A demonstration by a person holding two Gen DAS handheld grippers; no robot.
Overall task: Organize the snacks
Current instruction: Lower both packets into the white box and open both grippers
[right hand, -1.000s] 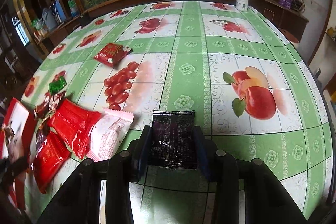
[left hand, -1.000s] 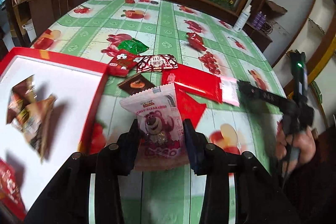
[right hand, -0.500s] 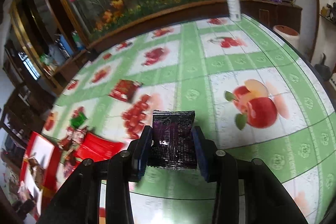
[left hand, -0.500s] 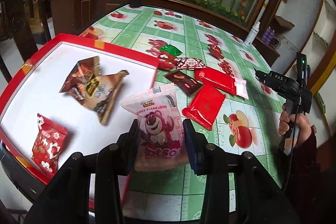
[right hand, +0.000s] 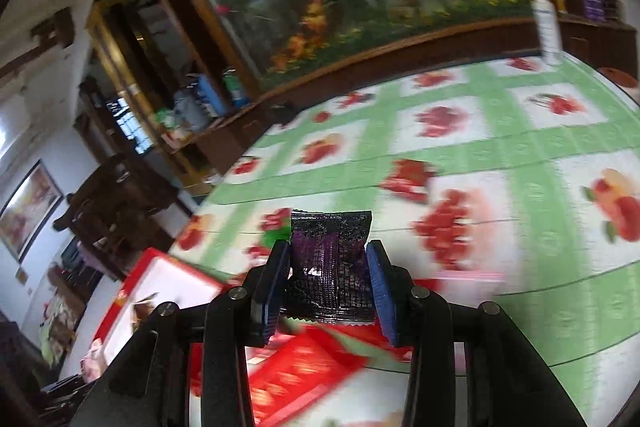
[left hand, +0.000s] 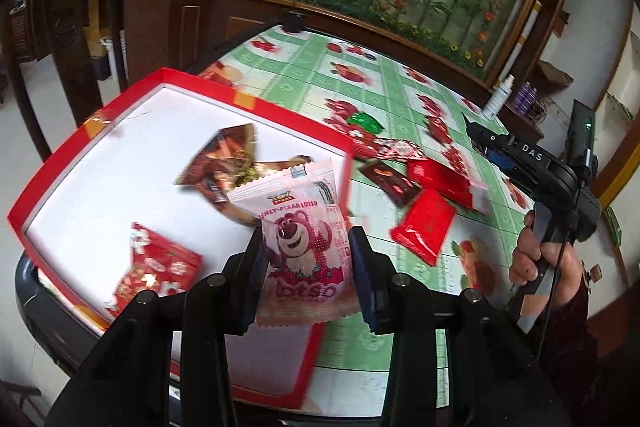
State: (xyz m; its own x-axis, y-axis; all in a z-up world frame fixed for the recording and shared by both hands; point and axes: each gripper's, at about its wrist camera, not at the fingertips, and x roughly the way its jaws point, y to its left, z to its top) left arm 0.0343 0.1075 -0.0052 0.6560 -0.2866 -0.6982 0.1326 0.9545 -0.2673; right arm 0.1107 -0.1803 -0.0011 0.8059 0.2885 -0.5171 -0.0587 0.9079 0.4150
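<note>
in the left wrist view the tray [left hand: 52,195] sits at nine o'clock on the table [left hand: 360,87]; loose packets [left hand: 424,227] lie at three o'clock beside it.

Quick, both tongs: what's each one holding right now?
Left tongs: closed on the pink Lotso packet.
Right tongs: closed on the dark purple packet.

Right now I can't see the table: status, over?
Left gripper shut on pink bear snack packet, over red-rimmed white tray. Right gripper shut on dark purple packet. Nothing blocking.
</note>
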